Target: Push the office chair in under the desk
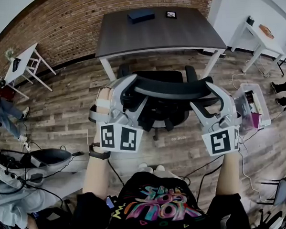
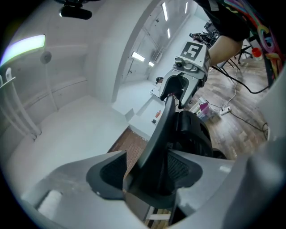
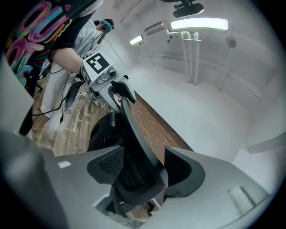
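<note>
Just short of the desk (image 1: 158, 34), centred between its white legs: office chair (image 1: 164, 105), seat turned toward the desk, not yet tucked under. Along the top of the backrest, curved rail (image 1: 173, 89) running between the jaws of both tools, left gripper (image 1: 131, 91) near one end, right gripper (image 1: 205, 96) near the other. Jaws spread wide on each, pads not pressing, rail merely sitting in the gap with space left on one side. Seems to call first for seating the rail deep between the jaws, or closing on it, so that nothing slips once force goes in. Then push evenly with both hands, straight toward the desk, to avoid swivelling the seat or steering the base off line. Watch the armrests (image 1: 191, 75) against the desk's front edge; clearance there hard to judge from above. Mind the cables (image 1: 203, 167) on the wooden floor (image 1: 71, 115) close behind. Farther off, at the desk's far side: dark box (image 1: 141, 15) and small flat item (image 1: 170, 14), well apart from the work.
</note>
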